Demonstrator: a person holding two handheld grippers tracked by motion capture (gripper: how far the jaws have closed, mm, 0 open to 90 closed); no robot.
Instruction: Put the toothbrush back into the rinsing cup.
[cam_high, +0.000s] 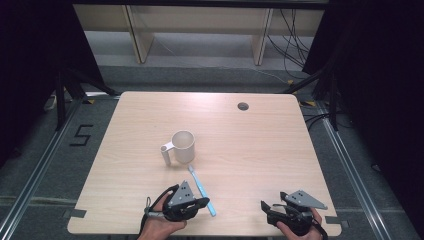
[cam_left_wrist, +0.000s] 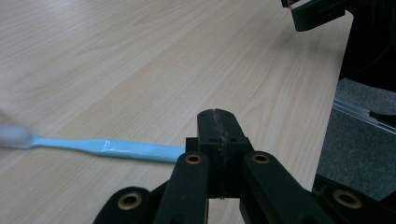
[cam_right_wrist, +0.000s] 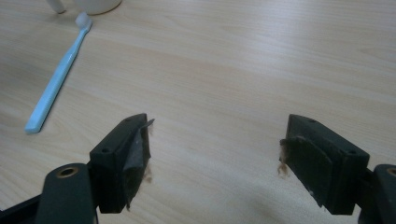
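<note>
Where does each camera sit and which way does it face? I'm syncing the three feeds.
High view: above the person's side, facing forward and down on the table; both hands and grippers show.
Left gripper view: rides the left gripper, jaws closed.
Right gripper view: rides the right gripper, jaws apart.
All three share the toothbrush.

High view: fixed overhead camera, looking forward and down on the whole light wooden table (cam_high: 250, 145). Left gripper view: close, low over the tabletop, light-blue plastic toothbrush (cam_left_wrist: 116, 149) at lower left. Right gripper view: close, low, facing the far side, the same toothbrush (cam_right_wrist: 58, 79) at upper left. All three views share it.
</note>
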